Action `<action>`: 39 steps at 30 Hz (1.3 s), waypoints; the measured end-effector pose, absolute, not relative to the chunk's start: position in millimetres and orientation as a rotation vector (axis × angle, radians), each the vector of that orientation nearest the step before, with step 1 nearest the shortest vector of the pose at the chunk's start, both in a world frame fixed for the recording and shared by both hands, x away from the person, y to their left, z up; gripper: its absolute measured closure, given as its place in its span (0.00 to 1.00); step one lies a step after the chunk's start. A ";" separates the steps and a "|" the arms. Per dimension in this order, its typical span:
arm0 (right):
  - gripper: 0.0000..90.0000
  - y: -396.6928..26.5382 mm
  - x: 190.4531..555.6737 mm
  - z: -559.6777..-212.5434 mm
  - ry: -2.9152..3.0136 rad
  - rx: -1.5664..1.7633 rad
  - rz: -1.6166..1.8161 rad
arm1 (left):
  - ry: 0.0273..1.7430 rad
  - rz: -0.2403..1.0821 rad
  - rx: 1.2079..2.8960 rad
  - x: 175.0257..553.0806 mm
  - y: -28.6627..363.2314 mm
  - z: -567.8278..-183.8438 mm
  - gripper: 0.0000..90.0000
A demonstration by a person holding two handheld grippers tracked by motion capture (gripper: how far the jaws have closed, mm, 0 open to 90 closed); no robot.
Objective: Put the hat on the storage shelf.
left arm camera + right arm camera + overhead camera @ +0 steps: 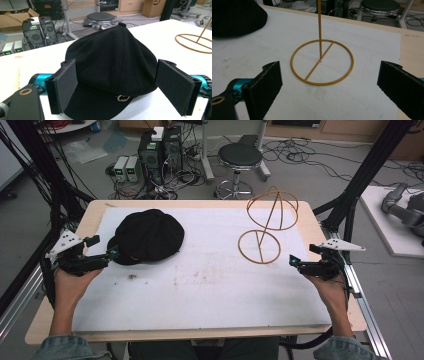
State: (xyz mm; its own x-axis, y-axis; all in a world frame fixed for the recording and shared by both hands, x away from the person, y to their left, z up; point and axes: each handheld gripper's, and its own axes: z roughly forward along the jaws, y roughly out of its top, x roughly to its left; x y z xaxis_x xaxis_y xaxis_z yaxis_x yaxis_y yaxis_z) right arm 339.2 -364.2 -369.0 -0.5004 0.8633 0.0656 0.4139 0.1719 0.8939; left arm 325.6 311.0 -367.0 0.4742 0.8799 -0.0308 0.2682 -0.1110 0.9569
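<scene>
On the white mat (200,285), toward its far left part, a black cap (147,236) is laid flat with its brim turned to the near left corner, where the left gripper (111,255) is brought up to it. That gripper is held wide, its jaws spread to either side of the cap's crown, as the left gripper view shows (112,86); nothing is clamped yet, and the pads are kept apart from the fabric. The brim is judged to be the part offered for a grasp, since it is the flat edge nearest the jaws.

Right of the cap, well apart from it, a yellow wire stand (265,227) is set upright: a ring base flat on the mat, a thin post, and a domed frame on top, presumably meant to carry the cap. The right gripper (294,261) is held just beside the ring, wide as well and empty, likely placed there to steady the light stand (322,62), which could tip.

Between cap and stand a bare stretch of mat is left for carrying the cap across. Behind the cap the mat's far edge is close, and beyond it the table (345,320) drops away to a stool (239,156) and cabled boxes (160,150) on the floor.
</scene>
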 end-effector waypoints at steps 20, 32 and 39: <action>0.06 -361.9 339.3 -368.8 2.000 1.203 1.284 | 0.995 0.720 1.660 325.2 309.8 -368.0 0.21; 0.06 -363.0 338.6 -369.2 1.996 1.202 1.284 | 1.005 0.728 1.642 327.1 308.3 -367.0 0.19; 0.06 -363.9 337.7 -369.3 1.997 1.202 1.281 | 1.003 0.721 1.645 329.1 305.9 -366.3 0.19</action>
State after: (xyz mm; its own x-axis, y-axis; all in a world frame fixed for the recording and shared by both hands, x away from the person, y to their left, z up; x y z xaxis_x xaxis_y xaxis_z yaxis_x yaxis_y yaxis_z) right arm 337.7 -363.9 -369.3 -0.5011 0.8631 0.0627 0.4168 0.1773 0.8916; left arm 329.1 305.9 -366.3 0.4711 0.8818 -0.0201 0.2623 -0.1183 0.9577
